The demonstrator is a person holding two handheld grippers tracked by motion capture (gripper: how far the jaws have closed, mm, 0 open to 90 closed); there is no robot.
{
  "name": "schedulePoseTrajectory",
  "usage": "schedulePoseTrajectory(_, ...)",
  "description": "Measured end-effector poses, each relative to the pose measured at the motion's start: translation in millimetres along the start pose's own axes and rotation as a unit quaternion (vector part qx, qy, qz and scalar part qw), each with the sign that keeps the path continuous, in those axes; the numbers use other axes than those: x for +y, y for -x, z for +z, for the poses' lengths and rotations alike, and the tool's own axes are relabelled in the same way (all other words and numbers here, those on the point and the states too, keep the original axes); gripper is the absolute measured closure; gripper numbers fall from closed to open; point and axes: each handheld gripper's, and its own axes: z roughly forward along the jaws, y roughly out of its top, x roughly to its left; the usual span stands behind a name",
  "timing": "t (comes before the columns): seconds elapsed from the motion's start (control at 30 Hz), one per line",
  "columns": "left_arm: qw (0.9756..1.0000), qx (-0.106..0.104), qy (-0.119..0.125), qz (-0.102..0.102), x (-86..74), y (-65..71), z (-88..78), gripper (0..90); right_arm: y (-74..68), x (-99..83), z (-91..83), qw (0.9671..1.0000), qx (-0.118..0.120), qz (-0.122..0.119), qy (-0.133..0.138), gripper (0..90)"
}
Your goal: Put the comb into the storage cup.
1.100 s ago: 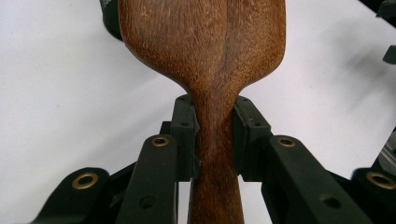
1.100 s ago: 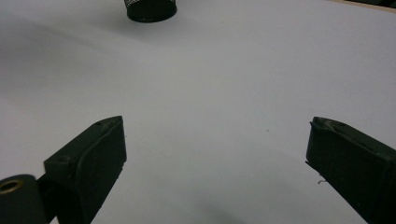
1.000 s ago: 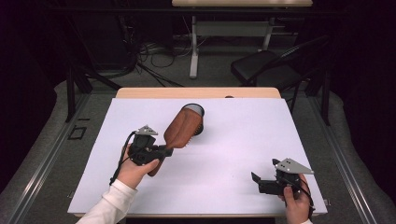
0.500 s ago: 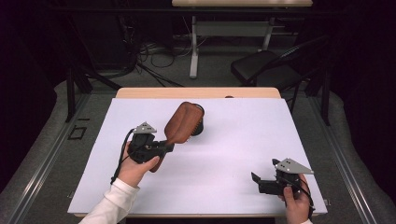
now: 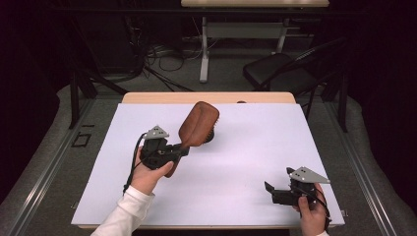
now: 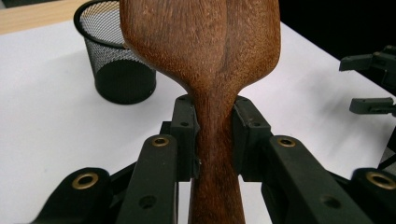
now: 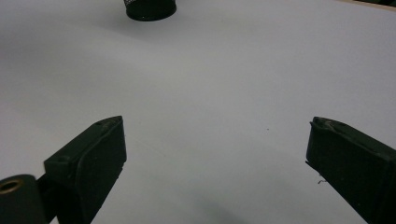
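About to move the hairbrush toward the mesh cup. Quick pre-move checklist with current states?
1. Left hand-held gripper clamped on the wooden hairbrush at the handle neck: ok.
2. Brush lifted off the white table cover, head raised: ok.
3. Black mesh cup upright, mouth open: ok.
4. Brush head lined up over the cup: cannot tell; in the high view the head hides most of it.
5. Right hand-held gripper open, holding nothing, parked near the right front corner, away from the cup: ok.
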Motion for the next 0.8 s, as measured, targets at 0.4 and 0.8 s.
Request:
schedulePoseTrajectory(0.4,0.9995,-0.024,0.016,0.013,12.5,9.9,9.5,73.0,-0.9,-0.6,1.9,1.0000,-0.005,0.008,-0.001,4.5)
schedulePoseTrajectory(0.8,0.9980,-0.043,0.043,0.019,12.0,13.4,13.9,73.0,-2.9,-0.3,4.0,0.9999,-0.010,0.006,0.000,3.9)
